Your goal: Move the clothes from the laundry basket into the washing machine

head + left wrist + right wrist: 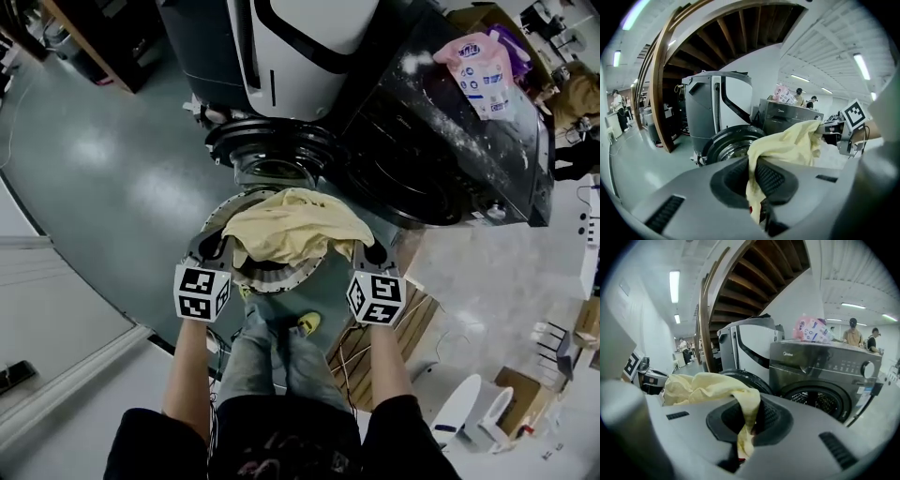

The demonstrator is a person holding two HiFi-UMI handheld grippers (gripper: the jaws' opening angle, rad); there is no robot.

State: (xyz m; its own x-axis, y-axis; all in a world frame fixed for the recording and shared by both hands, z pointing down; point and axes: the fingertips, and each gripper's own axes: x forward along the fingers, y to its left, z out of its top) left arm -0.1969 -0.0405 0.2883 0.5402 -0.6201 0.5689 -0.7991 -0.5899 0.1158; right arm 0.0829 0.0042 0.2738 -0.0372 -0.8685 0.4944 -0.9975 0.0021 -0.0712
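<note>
Between the two grippers, a pale yellow garment (pixel 295 230) hangs spread in the air, bunched and sagging at its middle. It is above the round laundry basket (pixel 281 279), whose rim shows under the cloth, and in front of the washing machine (pixel 291 56). The left gripper (pixel 223 248) is clenched on the garment's left edge; in its own view a fold of yellow cloth runs down between the closed jaws. The right gripper (pixel 367 251) grasps the opposite edge in the same way, with cloth pinched between its jaws.

The washing machine is white and grey. Its dark round door (pixel 272 141) is swung open toward the person, just beyond the garment. Beside it, on the person's right, stands a dark front-loading machine (pixel 441 141). A pink detergent pouch (pixel 480 70) lies on its top. Below the garment, the person's jeans-clad legs (pixel 267 356) stand on the grey-green floor (pixel 103 178).
</note>
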